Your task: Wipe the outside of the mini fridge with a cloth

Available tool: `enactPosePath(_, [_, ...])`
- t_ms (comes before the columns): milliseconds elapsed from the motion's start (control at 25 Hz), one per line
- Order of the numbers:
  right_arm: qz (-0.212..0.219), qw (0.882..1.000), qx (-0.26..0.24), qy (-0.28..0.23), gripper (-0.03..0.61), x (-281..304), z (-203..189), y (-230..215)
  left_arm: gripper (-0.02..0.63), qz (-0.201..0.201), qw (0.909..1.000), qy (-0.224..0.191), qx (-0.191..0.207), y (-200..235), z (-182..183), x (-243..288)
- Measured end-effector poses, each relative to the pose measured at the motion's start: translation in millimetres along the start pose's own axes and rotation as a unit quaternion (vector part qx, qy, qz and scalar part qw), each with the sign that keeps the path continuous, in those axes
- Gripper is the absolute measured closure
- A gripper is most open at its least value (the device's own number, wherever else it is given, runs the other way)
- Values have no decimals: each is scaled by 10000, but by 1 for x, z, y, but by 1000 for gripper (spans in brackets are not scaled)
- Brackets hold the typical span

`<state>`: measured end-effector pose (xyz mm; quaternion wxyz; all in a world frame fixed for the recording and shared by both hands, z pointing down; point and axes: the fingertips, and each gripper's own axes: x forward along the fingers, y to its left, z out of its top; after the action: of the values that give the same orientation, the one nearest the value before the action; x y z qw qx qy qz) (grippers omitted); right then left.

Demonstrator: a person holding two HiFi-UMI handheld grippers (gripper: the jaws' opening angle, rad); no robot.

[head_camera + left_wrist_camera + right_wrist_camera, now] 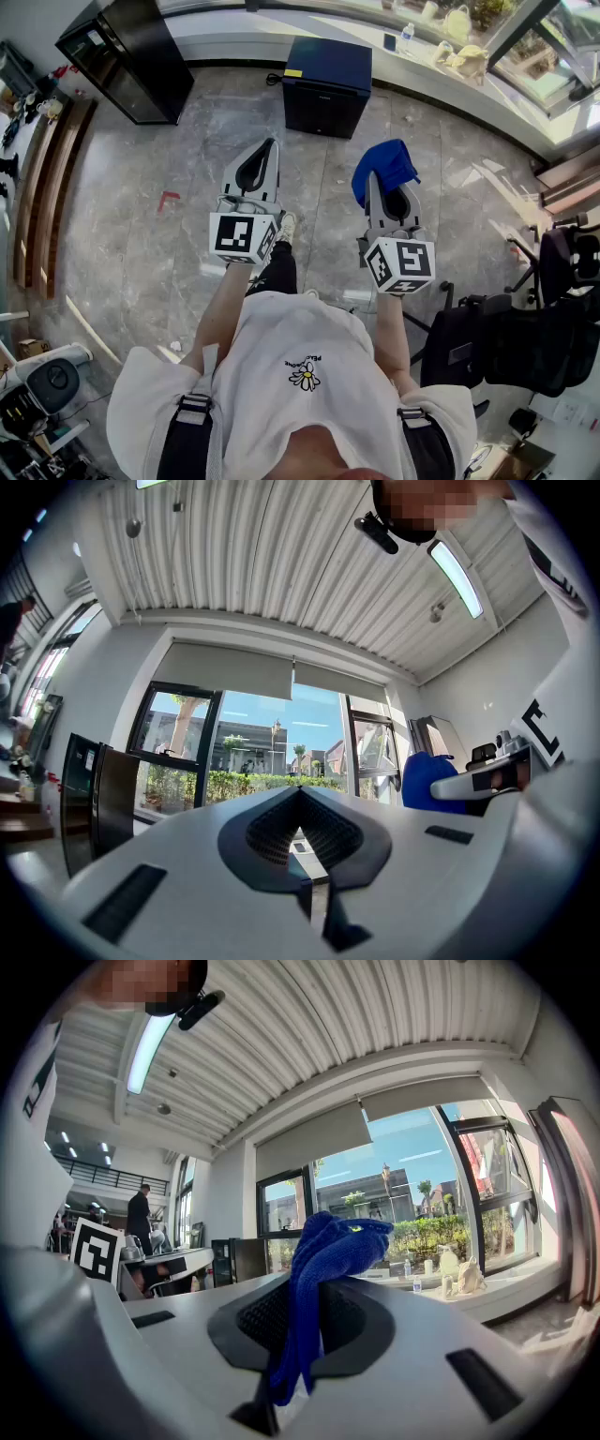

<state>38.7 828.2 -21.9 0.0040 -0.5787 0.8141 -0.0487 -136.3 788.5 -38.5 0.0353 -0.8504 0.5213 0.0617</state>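
Note:
The mini fridge, a dark blue-black box, stands on the grey stone floor against the window ledge, well ahead of both grippers. A blue cloth is bunched in my right gripper, which is shut on it; in the right gripper view the cloth droops over the closed jaws of the right gripper. My left gripper is held level beside it, to the left, shut with nothing in it. Its jaws meet at the tip in the left gripper view. Both point toward the fridge without touching it.
A tall black cabinet stands far left of the fridge. Wooden shelving lines the left wall. A black office chair and bag sit at the right. Bottles stand on the window ledge. A person stands far off.

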Motion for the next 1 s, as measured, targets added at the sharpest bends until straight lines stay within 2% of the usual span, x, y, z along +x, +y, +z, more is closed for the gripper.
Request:
enactPosePath(240, [2, 10000, -4, 18, 517, 125, 15, -2, 611, 35, 10000, -40, -4, 89, -3, 91])
enactPosePath(480, [-153, 9999, 36, 33, 517, 231, 32, -7, 611, -150, 9999, -21, -38, 160, -3, 174])
enactPosePath(680, [-265, 9994, 67, 213, 517, 281, 27, -13, 611, -126, 9997, 32, -229, 197, -19, 216])
enactPosePath(840, [-280, 9989, 35, 377, 517, 301, 20, -22, 611, -83, 9992, 94, -376, 209, -34, 231])
enactPosePath(1000, [-294, 9990, 81, 328, 517, 319, 21, -36, 611, 11, 9987, 124, -500, 219, -43, 245])
